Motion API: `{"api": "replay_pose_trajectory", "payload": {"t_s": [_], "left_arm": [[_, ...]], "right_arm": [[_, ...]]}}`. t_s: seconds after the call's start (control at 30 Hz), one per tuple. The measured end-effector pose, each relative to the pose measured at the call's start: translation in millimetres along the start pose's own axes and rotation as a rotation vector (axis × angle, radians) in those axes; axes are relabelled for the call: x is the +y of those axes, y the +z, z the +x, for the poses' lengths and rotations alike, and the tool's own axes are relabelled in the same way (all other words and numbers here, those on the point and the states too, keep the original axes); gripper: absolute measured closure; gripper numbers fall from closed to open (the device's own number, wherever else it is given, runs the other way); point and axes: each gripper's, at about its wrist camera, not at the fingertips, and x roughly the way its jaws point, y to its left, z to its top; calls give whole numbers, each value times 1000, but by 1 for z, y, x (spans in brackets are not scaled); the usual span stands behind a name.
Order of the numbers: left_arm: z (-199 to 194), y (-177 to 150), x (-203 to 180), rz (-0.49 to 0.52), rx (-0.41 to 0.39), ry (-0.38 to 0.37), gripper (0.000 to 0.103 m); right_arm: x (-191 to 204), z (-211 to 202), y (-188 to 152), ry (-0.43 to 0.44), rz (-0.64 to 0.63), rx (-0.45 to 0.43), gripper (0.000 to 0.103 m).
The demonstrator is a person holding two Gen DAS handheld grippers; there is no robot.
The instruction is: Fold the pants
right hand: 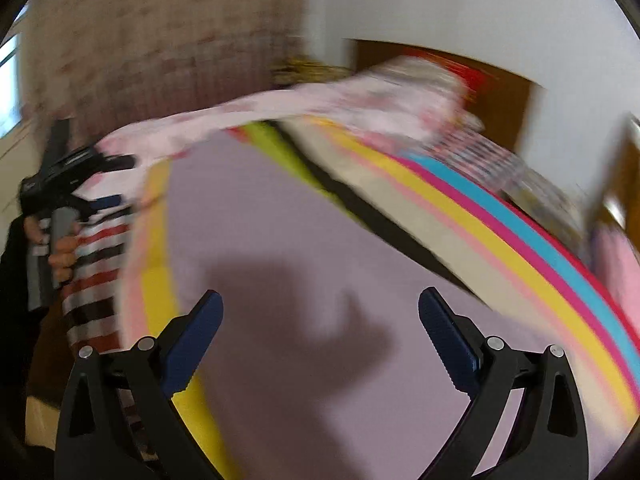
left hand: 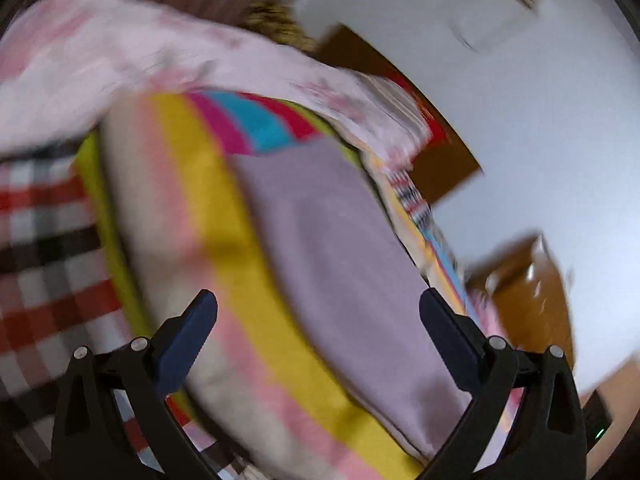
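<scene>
the pink pants [right hand: 304,108] hang stretched above the striped bed cover [right hand: 280,240], one end beside the gaping left gripper [right hand: 116,180], well ahead of the empty, spread right gripper [right hand: 320,334]

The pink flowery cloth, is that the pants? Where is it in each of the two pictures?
Left wrist view: the pink floral pants fill the upper left, above the striped bedspread.
Right wrist view: they stretch across the upper middle, from the left gripper toward the right.
Shared landmark: the bedspread's yellow, magenta and blue stripes.
</scene>
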Motion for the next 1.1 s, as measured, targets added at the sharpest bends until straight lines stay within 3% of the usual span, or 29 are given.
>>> {"api": "replay_pose_trajectory", "payload": {"t_s": [0.07, 0.13, 0.17, 0.27, 0.33, 0.37, 0.47, 0.5, 0.57, 0.67, 0.7, 0.73, 0.87, 1.03, 1.1], "left_arm": [[-7, -1, 16, -38, -7, 20, 2], [-6, -5, 19, -35, 17, 22, 2], [-4, -9, 17, -27, 34, 20, 2], [4, -11, 15, -15, 80, -1, 2], [9, -8, 18, -18, 99, -15, 2], [16, -5, 20, -27, 112, -30, 2], [24, -3, 31, -72, 140, -6, 4], [24, -2, 35, -87, 145, -32, 4], [20, 0, 43, -123, 139, -84, 3], [15, 3, 46, -128, 114, -98, 2], [16, 3, 48, -135, 114, -117, 2], [18, 3, 47, -146, 123, -154, 2], [41, 11, 39, -192, 174, -287, 2], [81, 32, 32, -230, 180, -393, 3], [103, 36, 32, -249, 209, -394, 6]], "right_arm": [[39, 30, 26, 82, -107, 12, 9], [78, 66, 49, 151, -210, 43, 15], [91, 78, 56, 166, -244, 55, 21], [128, 117, 71, 230, -310, 113, 24], [153, 146, 78, 228, -368, 152, 26], [159, 154, 80, 223, -386, 165, 32], [170, 182, 73, 120, -496, 218, 49], [168, 188, 69, 88, -529, 223, 52], [159, 184, 66, 124, -519, 202, 57], [149, 173, 64, 121, -525, 176, 76], [146, 170, 66, 154, -497, 167, 87], [142, 169, 70, 190, -448, 161, 89], [120, 174, 84, 302, -254, 160, 91], [121, 164, 88, 314, -226, 144, 92], [120, 160, 92, 316, -213, 128, 93]]}}
